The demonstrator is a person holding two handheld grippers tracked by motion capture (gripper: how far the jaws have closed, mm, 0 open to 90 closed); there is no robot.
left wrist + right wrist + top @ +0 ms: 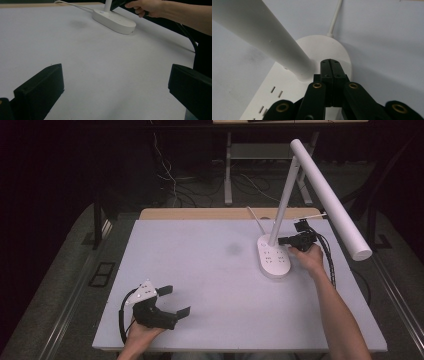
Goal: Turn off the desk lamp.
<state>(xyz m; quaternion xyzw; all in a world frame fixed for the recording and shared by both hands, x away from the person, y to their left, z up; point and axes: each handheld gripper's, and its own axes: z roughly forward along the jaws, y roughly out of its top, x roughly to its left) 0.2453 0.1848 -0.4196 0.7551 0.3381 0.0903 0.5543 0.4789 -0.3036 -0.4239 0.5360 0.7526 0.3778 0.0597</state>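
At the far right of the table (165, 245), the right gripper (331, 65), jaws pressed together with nothing between, rests its tip on the lamp (273, 257) base just beside the stem. It seems to be pressing a button there; next it needs a light push straight down. Near the front edge, the left gripper (176, 301) waits, jaws wide apart.

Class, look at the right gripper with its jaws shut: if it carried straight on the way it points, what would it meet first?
Most likely the lamp base right beside the foot of the lamp stem. The right gripper has its shut tips just over the base; whether they already touch it is unclear.
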